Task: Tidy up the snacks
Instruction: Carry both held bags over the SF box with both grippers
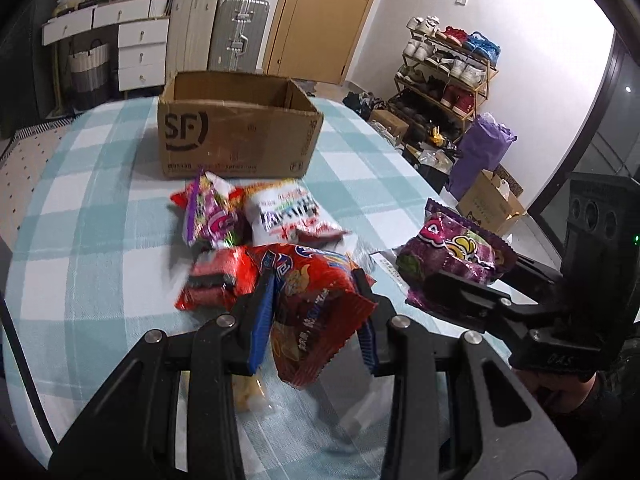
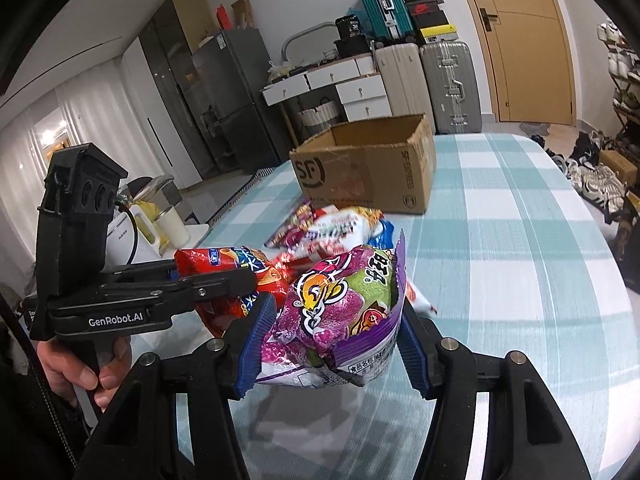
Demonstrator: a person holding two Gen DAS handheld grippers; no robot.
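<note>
My left gripper (image 1: 316,316) is shut on a red snack bag (image 1: 316,304) and holds it above the checked table. My right gripper (image 2: 328,336) is shut on a purple candy bag (image 2: 340,312), also lifted; it shows in the left wrist view (image 1: 452,256) at the right. An open brown SF cardboard box (image 1: 236,140) stands at the far side of the table and also shows in the right wrist view (image 2: 368,168). A pile of snack bags (image 1: 248,220) lies between the box and both grippers: a purple-pink one, a white one and a small red one (image 1: 218,280).
The table wears a teal-and-white checked cloth (image 1: 100,200). A yellow packet (image 1: 250,394) lies under my left gripper. A shoe rack (image 1: 448,76) and boxes stand on the floor to the right. Suitcases and drawers stand behind the table.
</note>
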